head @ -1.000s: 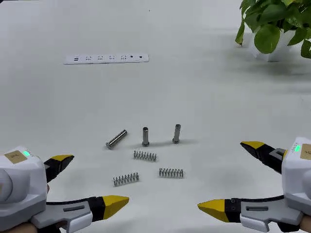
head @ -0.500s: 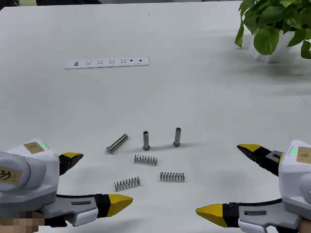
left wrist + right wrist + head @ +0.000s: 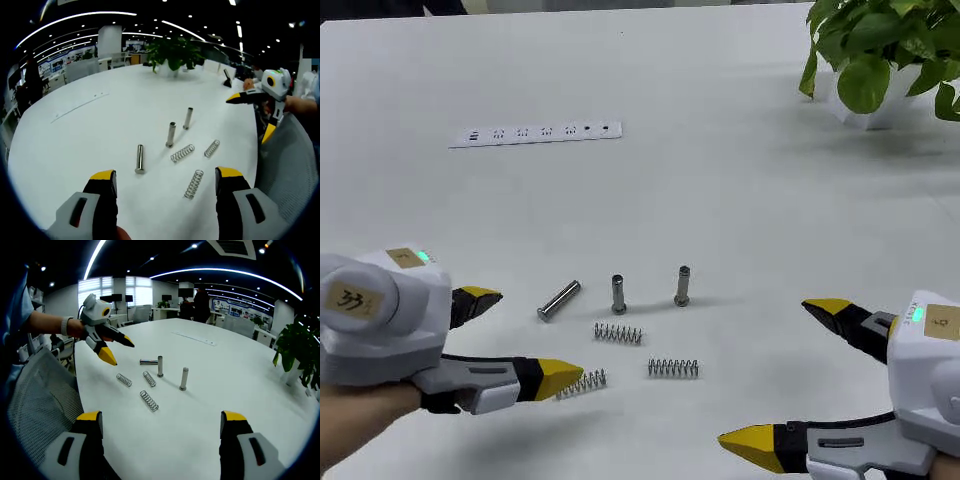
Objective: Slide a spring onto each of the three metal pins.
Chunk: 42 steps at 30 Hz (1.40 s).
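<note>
Bench [image 3: 720,180]: a white top on which everything else is carried.
Plant [image 3: 880,45]: green leaves are seen at the far right corner of the bench.
Power strip [image 3: 535,132]: a white strip is laid flat at the far left, well apart from the parts.
Left tool [image 3: 540,335]: it is held low at the near left, and its yellow-tipped jaws are spread wide with nothing gripped between them.
Right tool [image 3: 763,371]: it is held at the near right, well apart from the parts. Its jaws are likewise spread wide and nothing is gripped.
Lying pin [image 3: 559,300]: it is laid on its side at the left end of the pin row, just beside the left tool's far jaw.
Middle pin [image 3: 618,294]: it is stood upright on its head, between the other two pins.
Right pin [image 3: 682,286]: it is stood upright at the right end of the row.
Far spring [image 3: 619,333]: it is laid flat just near of the middle pin, apart from it.
Right spring [image 3: 673,368]: it is laid flat nearer still, to the right.
Left spring [image 3: 582,382]: it is laid flat at the tip of the left tool's near jaw. In the left gripper view it is seen between the spread jaws, untouched.
</note>
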Each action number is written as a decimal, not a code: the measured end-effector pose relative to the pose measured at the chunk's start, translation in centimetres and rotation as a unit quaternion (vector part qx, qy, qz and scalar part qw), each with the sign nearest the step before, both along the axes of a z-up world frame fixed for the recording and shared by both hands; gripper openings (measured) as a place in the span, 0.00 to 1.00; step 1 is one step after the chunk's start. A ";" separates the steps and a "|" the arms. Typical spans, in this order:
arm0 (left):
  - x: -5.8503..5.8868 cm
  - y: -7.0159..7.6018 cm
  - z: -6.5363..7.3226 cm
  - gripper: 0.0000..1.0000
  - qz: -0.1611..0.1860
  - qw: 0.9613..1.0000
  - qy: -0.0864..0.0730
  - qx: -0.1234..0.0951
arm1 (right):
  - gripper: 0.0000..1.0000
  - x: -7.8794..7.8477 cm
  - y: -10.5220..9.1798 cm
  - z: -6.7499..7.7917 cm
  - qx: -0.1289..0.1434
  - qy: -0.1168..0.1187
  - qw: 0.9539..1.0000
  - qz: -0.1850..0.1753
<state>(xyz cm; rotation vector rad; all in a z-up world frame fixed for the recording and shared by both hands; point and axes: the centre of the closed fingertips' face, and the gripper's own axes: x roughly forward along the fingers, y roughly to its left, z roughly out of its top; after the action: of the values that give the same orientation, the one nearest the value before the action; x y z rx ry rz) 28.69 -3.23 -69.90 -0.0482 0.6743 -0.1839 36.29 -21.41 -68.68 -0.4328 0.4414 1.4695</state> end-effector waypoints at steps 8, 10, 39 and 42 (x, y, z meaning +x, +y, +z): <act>0.8 0.5 -0.1 0.70 -0.022 0.999 0.022 0.011 | 0.99 -0.3 0.1 -0.1 0.001 0.004 1.000 0.003; 1.2 0.8 -0.2 0.65 -0.024 0.999 0.025 0.009 | 0.99 -0.4 0.2 -0.1 0.001 0.004 1.000 0.003; 5.8 3.3 -2.8 0.29 -0.003 0.997 0.076 0.015 | 0.98 0.1 -0.2 -0.6 -0.001 0.013 1.000 -0.006; 6.2 3.3 -3.0 0.26 -0.001 0.997 0.082 0.013 | 0.98 0.2 -0.3 -0.6 0.001 0.015 1.000 -0.009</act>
<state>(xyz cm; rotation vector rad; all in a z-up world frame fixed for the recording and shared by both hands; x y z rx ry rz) 34.87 0.09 -72.86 -0.0380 0.8410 -0.1748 36.45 -21.71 -69.28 -0.4057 0.4664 1.4598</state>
